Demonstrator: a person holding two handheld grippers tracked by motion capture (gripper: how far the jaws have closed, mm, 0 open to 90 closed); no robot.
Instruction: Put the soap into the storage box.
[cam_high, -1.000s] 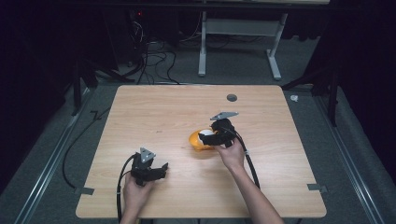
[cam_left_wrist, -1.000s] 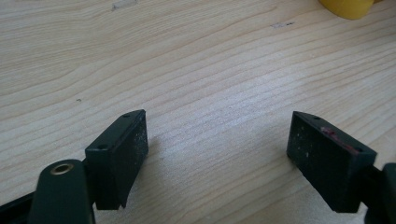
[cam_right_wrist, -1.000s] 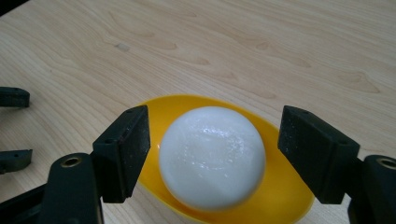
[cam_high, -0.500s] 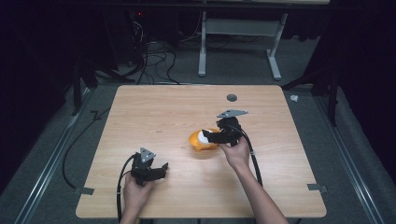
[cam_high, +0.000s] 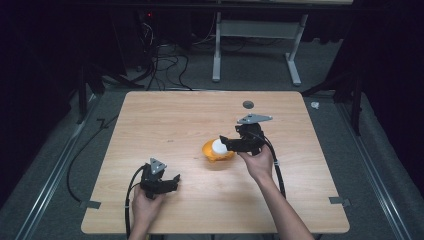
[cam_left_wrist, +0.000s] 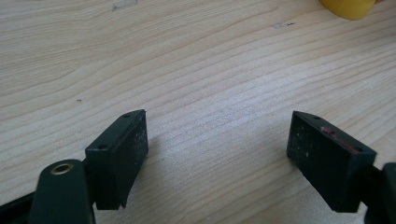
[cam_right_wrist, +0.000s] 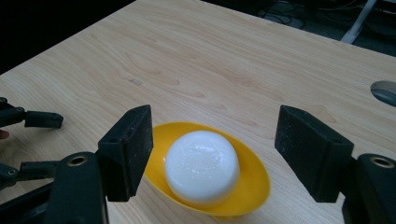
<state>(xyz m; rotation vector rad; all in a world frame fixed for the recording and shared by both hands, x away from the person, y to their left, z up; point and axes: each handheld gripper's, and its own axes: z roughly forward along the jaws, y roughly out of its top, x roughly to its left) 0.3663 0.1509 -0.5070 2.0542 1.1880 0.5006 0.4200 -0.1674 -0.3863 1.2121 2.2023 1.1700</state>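
Left gripper (cam_high: 172, 181): rests low on the table (cam_high: 165, 115), jaws wide, nothing between them.
Yellow bowl (cam_high: 216, 154): table centre, holding the white round block (cam_high: 218, 146).
Right gripper (cam_high: 225, 141): above the bowl, jaws just closed somewhat, apart, not touching the block.

Right gripper (cam_high: 226, 143) lifted a little above the table since a second ago, now hovering over the yellow bowl (cam_high: 209, 153) rather than reaching into it. Jaws just been closing, narrower than a second back, yet pressing on nothing. White round block (cam_right_wrist: 202, 166) no longer between the fingers (cam_right_wrist: 130, 145): lying in the bowl, below and a little ahead of them, free of both pads. Wrist drawn slightly back from the bowl.
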